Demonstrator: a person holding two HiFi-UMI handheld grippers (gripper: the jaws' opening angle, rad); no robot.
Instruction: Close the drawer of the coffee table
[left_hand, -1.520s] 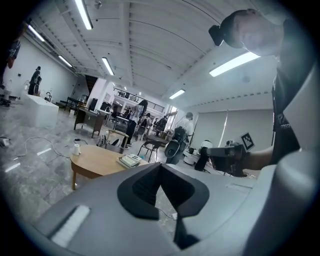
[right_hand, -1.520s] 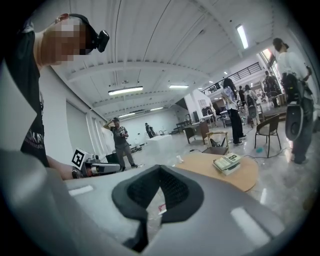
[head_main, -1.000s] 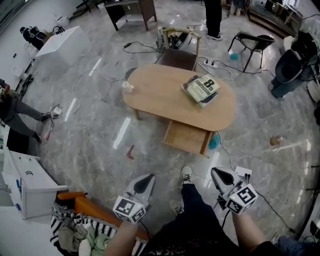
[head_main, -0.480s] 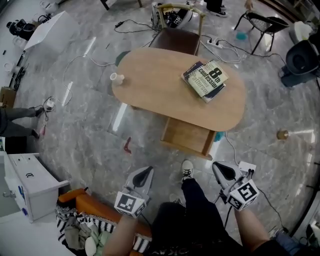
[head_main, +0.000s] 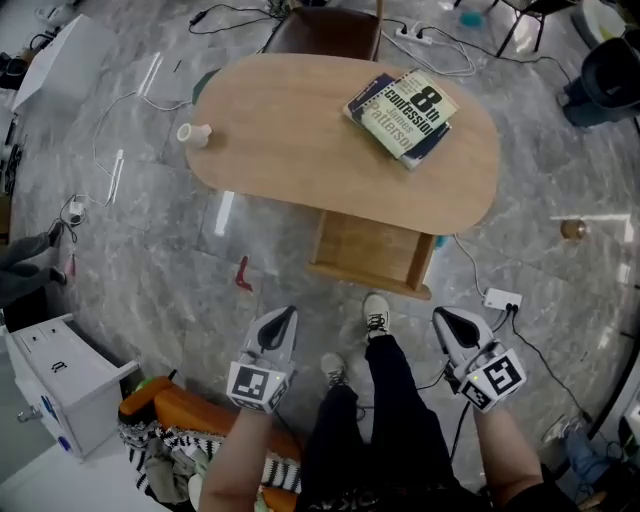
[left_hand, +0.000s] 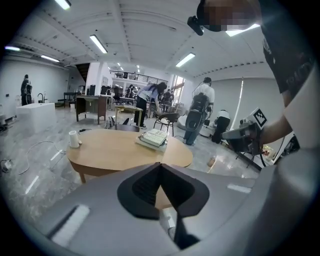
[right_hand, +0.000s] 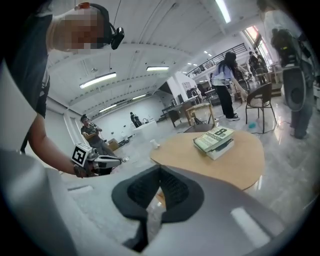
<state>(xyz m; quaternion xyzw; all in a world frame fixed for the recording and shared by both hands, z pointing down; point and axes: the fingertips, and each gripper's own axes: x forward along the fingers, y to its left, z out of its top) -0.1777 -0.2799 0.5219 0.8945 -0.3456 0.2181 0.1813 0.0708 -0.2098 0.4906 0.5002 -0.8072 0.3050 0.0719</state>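
A: left tongs, quick

B: left tongs (head_main: 283, 316) closed tight, jaws meet, nothing in them; over the floor (head_main: 160, 260) on the desk's near side, well apart from the desk (head_main: 290, 150), tips aimed toward it

A: right one?

B: right tongs (head_main: 446, 318) same, jaws pressed together, holding nothing; near side of the desk too, toward its right end, no contact with it

A: where's the drawer

B: drawer (head_main: 368, 250) is pulled out from under the desk's near long edge, right of the desk's middle, wooden, front panel facing the person; neither tongs touches it

A: anything between tongs and desk?

B: person's shoe (head_main: 376, 314) on the floor just in front of the drawer front, between the two tongs

A: desk top?

B: books (head_main: 403, 108) stacked toward the desk's far right part, white cup (head_main: 192, 133) lying at the desk's left end

A: around the desk?

B: dark chair (head_main: 325, 30) at the desk's far side, small red thing (head_main: 243, 272) on the floor off the desk's near left, can't tell what it is
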